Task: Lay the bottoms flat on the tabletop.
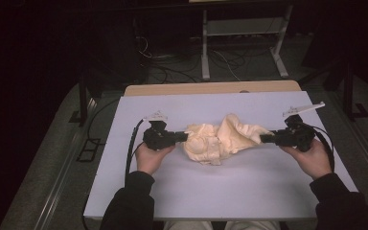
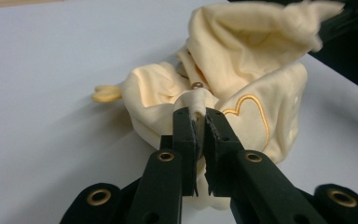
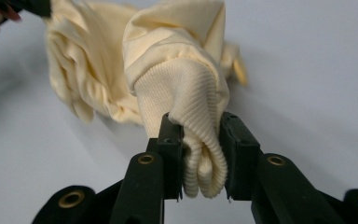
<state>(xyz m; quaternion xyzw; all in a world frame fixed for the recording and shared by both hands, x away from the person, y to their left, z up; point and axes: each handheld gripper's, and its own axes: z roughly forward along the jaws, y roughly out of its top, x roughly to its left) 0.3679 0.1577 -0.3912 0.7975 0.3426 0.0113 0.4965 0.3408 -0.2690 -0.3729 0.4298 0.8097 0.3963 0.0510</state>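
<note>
left tongs [image 2: 200,122] pinching cream garment [image 1: 218,137] edge | right tongs [image 3: 200,135] clamping its ribbed cuff [image 3: 193,140] | no readable writing

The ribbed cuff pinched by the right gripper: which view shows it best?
The right gripper view: the ribbed cuff sits close up, bunched between the right gripper jaws. In the high view it is a small pale tip; in the left gripper view it lies far off at the top edge.
</note>
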